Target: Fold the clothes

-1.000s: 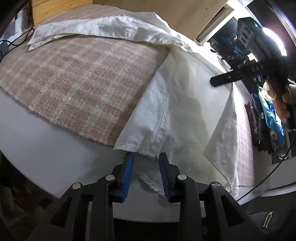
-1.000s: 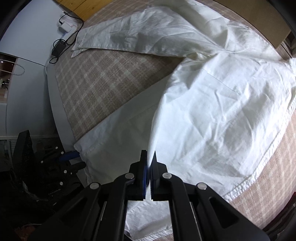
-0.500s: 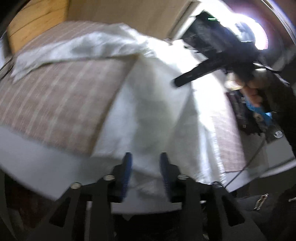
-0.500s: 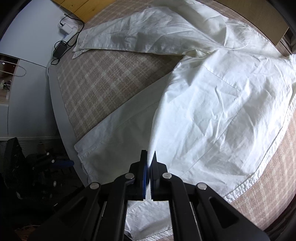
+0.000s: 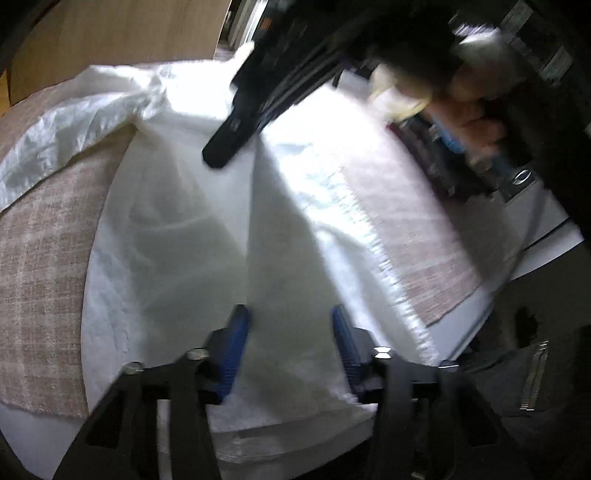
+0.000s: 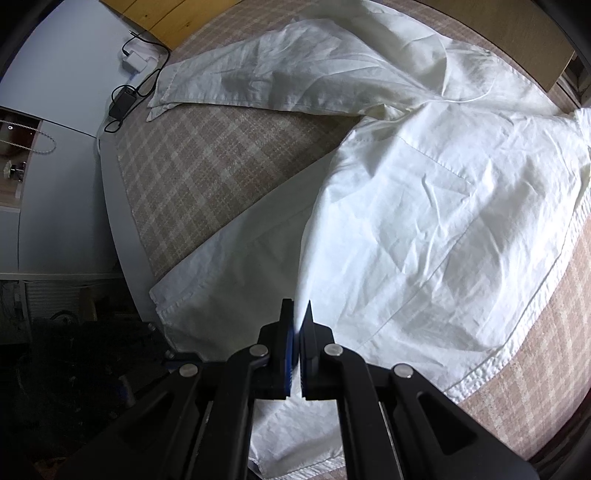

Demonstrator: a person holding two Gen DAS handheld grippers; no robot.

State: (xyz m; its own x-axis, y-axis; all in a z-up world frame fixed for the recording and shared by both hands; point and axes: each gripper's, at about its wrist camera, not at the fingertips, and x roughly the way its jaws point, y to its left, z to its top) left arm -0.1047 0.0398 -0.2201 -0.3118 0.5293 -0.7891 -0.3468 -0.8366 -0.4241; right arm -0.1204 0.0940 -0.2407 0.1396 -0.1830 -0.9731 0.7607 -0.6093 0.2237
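A white long-sleeved shirt (image 6: 424, 206) lies spread on a pink plaid cloth (image 6: 207, 173); one sleeve (image 6: 266, 85) stretches toward the far left. My right gripper (image 6: 297, 314) is shut on a fold of the shirt's front edge and lifts it off the cloth. In the blurred left wrist view my left gripper (image 5: 291, 325) is open over the shirt's lower part (image 5: 288, 266), with its blue pads on either side of the raised fold. The right gripper (image 5: 236, 136) shows there above, holding the same fold.
The plaid cloth covers a white table (image 6: 114, 192). A charger and cable (image 6: 125, 96) lie at its far left corner. A wooden wall (image 5: 122, 33) is behind. Dark clutter (image 6: 74, 350) sits below the table's left edge.
My left gripper has swept right and forward from the shirt's hem corner over its lower part, and its jaws have opened wider. My right gripper keeps its hold on the fold.
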